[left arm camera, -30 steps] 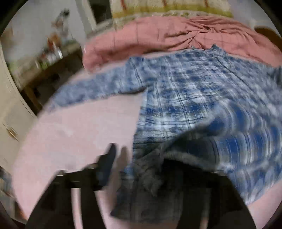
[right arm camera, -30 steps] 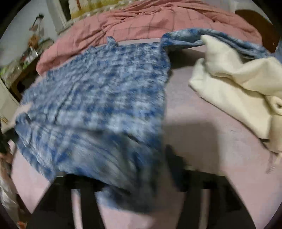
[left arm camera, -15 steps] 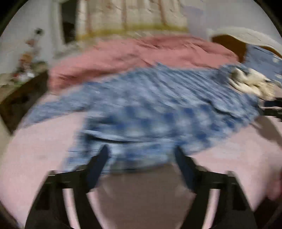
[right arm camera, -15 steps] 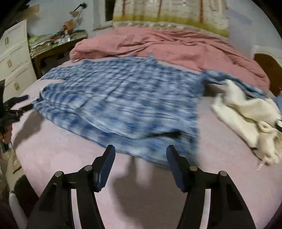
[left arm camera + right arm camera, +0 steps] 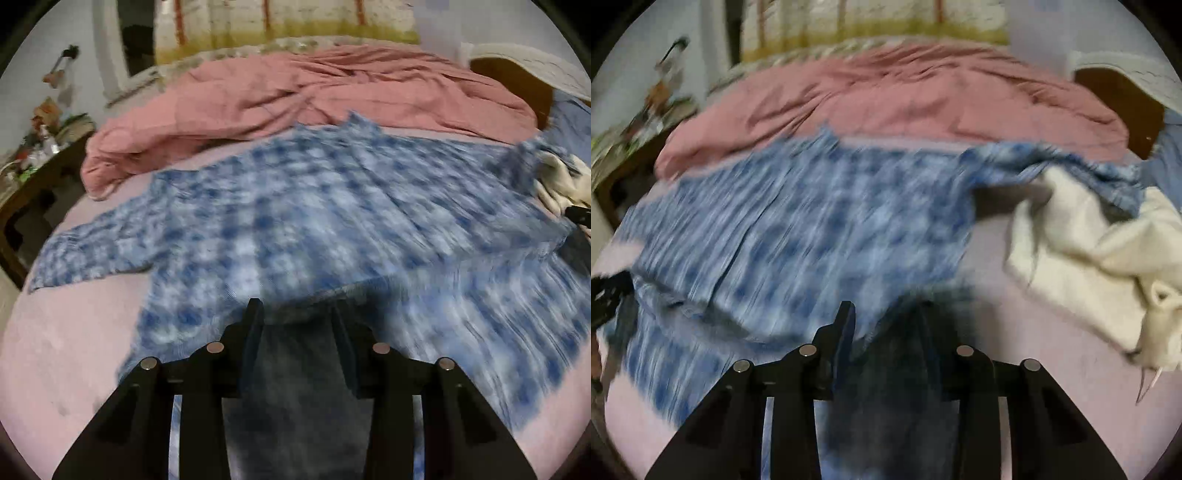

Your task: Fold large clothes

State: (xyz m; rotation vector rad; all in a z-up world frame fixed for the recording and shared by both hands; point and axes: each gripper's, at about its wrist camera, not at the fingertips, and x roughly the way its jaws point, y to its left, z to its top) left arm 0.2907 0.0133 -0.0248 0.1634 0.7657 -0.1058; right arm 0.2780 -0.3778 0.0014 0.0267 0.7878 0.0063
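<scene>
On the pink bed sheet [image 5: 66, 350] we have the blue plaid shirt [image 5: 295, 206] spread wide, its collar end lying just short of the rumpled pink quilt [image 5: 295, 92] and one sleeve stretched out to the shirt's left side. Our left gripper [image 5: 295, 317] is drawing its jaws inward with the shirt's near hem between them, the cloth rising in a dark fold between the black fingers [image 5: 253, 325]; motion blur keeps us from telling whether the pads press it yet. Our right gripper [image 5: 884, 317] is likewise closing over the same hem, seen in the right wrist view as a dim fold of plaid [image 5: 798, 236] running up between its fingers [image 5: 846, 325]. Beside the shirt's far sleeve lies a cream garment [image 5: 1089, 258], touching it, with the quilt [image 5: 886, 96] beyond both
</scene>
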